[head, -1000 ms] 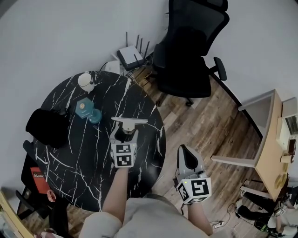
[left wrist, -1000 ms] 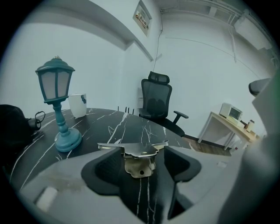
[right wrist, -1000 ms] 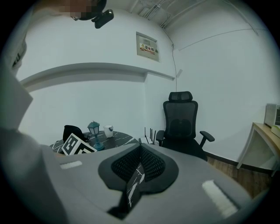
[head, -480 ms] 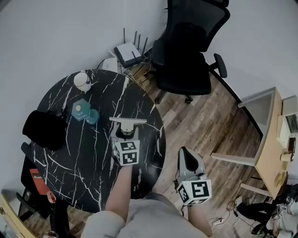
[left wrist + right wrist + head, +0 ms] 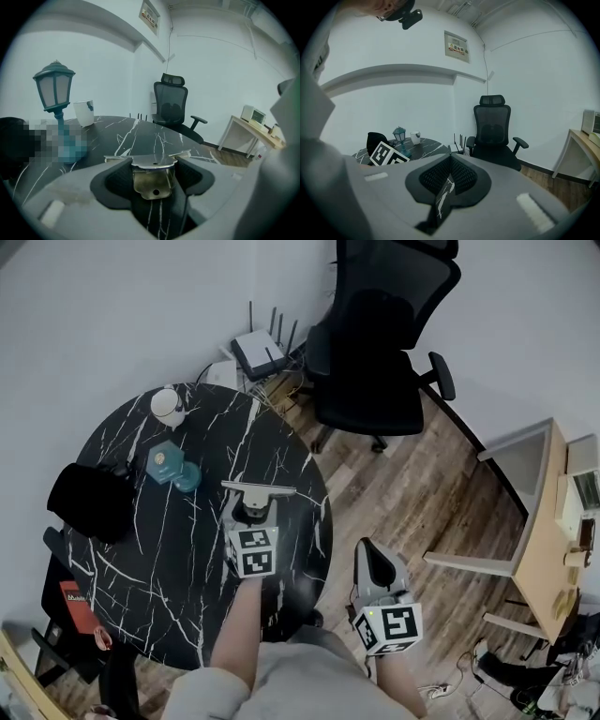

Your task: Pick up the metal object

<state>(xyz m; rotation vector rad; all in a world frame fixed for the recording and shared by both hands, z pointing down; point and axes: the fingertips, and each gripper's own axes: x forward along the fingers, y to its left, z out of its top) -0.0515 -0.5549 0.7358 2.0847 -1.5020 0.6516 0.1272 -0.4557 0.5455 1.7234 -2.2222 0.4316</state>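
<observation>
The metal object [image 5: 258, 487], a pale bracket with a flat top plate, lies on the black marble table [image 5: 169, 549] near its right edge. My left gripper [image 5: 255, 507] reaches it from the near side. In the left gripper view the bracket [image 5: 152, 176] stands between the two black pads [image 5: 115, 180]; the jaws are wide and closing, with slim gaps still at its sides. My right gripper [image 5: 368, 551] hangs over the wooden floor, off the table's right edge, its jaws shut on nothing [image 5: 449, 176].
A teal lantern [image 5: 169, 463], a white cup [image 5: 169, 406] and a black bag [image 5: 89, 498] stand on the table's left half. A black office chair [image 5: 375, 343] and a router [image 5: 261, 351] lie beyond the table; a wooden desk [image 5: 544, 521] is at right.
The left gripper has shifted slightly around the bracket, which has stayed in place on the table. The right gripper has hardly moved.
</observation>
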